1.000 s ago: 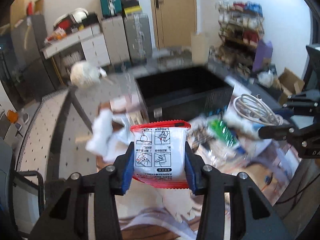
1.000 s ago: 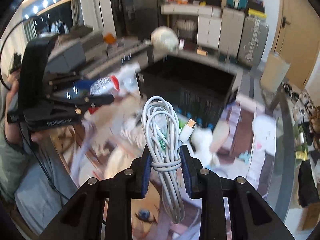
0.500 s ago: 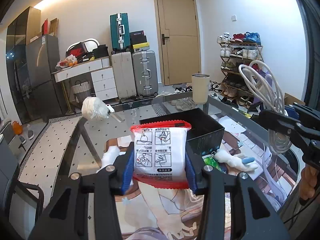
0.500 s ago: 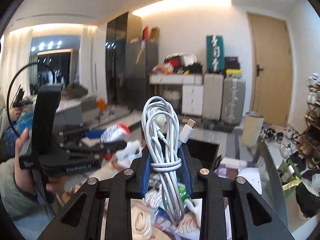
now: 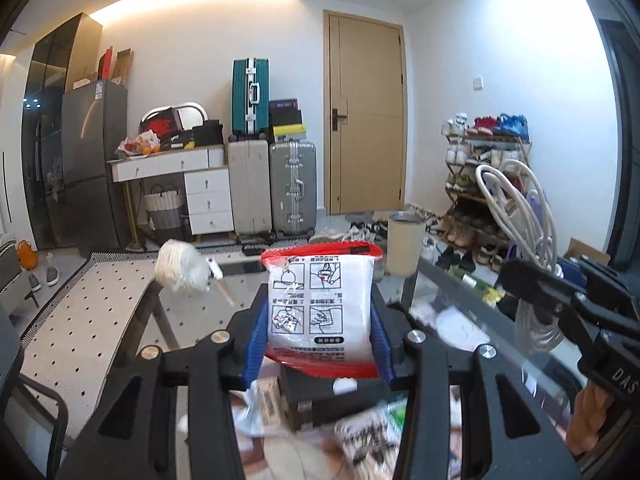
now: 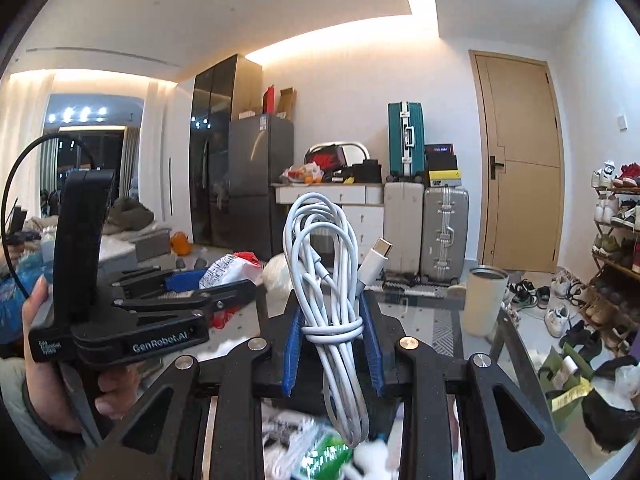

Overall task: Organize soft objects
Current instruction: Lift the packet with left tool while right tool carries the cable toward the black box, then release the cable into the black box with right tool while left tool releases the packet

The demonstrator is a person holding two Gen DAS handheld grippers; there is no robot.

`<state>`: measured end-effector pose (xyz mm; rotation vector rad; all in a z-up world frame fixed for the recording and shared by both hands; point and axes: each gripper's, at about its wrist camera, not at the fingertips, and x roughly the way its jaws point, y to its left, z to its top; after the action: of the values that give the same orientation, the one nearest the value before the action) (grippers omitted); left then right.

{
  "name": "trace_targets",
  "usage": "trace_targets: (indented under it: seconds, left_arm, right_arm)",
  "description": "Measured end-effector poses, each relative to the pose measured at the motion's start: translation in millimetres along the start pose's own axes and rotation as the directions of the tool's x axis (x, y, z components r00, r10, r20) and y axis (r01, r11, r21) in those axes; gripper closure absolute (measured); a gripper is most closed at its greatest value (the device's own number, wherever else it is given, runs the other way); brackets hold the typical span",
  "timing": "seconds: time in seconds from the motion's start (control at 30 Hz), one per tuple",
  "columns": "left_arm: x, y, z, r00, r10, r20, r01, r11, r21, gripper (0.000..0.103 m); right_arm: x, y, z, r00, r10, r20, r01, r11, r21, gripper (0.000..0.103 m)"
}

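My left gripper [image 5: 320, 320] is shut on a white plastic packet [image 5: 320, 304] with red edges and printed instruction panels, held upright and high above the glass table [image 5: 452, 288]. My right gripper [image 6: 332, 344] is shut on a coiled white USB cable [image 6: 324, 264], whose connector [image 6: 374, 260] sticks up to the right. The black storage box [image 5: 316, 404] lies below the left gripper, mostly hidden. Each gripper shows in the other's view: the left gripper [image 6: 224, 292] with the packet, and the right gripper [image 5: 516, 276] with the cable [image 5: 516, 200].
A beige cup [image 5: 406, 246] and a white round bundle [image 5: 180, 268] stand on the table's far side. Blurred packets and soft items [image 6: 312, 448] lie below the grippers. Suitcases [image 5: 292, 188], a white drawer unit, a door and a shoe rack [image 5: 480, 184] are behind.
Both grippers have tilted and risen from looking down at the box and cluttered table to looking level across the room. Each still holds its object.
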<state>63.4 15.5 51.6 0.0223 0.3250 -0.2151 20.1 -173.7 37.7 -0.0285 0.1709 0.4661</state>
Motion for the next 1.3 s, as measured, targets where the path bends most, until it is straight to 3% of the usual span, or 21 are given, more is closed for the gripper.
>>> trace_targets:
  seconds: [0.1,0.43,0.63,0.77,0.97,1.07,1.17,1.3]
  left_arm:
    - [12.3,4.7,10.6,1.000,0.002,0.014,-0.002,1.000,-0.027,0.059]
    - [46.8,17.9,20.5,0.999,0.002,0.037,0.001,0.997,-0.083,0.059]
    - [73.4,18.6,18.9,0.999,0.020,-0.043,-0.024,0.995,-0.096,0.059]
    - [94.4,22.6,9.9,0.991,0.010,-0.135,-0.025,0.994,-0.110,0.059]
    - [130.1,17.9,-10.7,0.942,-0.031,-0.335,-0.006,0.994,-0.107,0.059]
    - [138.1,10.4,-19.3,0.923,-0.036,-0.383,0.002,0.996,-0.087,0.059]
    - [147.4,6.6,-29.4,0.891,-0.040,-0.451,0.000,0.996,-0.088,0.059]
    - [154.1,4.8,-39.7,0.867,-0.050,-0.495,-0.001,0.995,-0.102,0.059]
  right_arm:
    - [17.6,-2.5,9.7,1.000,-0.008,0.013,0.008,1.000,-0.015,0.075]
    - [88.1,-22.4,22.3,0.998,-0.035,-0.061,0.037,0.998,0.042,0.075]
    - [121.1,-29.8,22.2,0.990,-0.036,-0.137,0.044,0.998,0.050,0.075]
    - [150.3,-42.9,15.2,0.967,-0.033,-0.251,0.053,0.996,0.071,0.075]
    - [180.8,-54.1,-1.2,0.924,-0.010,-0.382,0.043,0.996,0.079,0.075]
    - [193.5,-58.8,-14.6,0.894,0.010,-0.448,0.040,0.994,0.103,0.075]
    - [202.2,-62.1,-27.8,0.865,0.024,-0.501,0.038,0.993,0.114,0.075]
    - [207.0,-66.9,-37.9,0.845,0.028,-0.534,0.043,0.992,0.120,0.075]
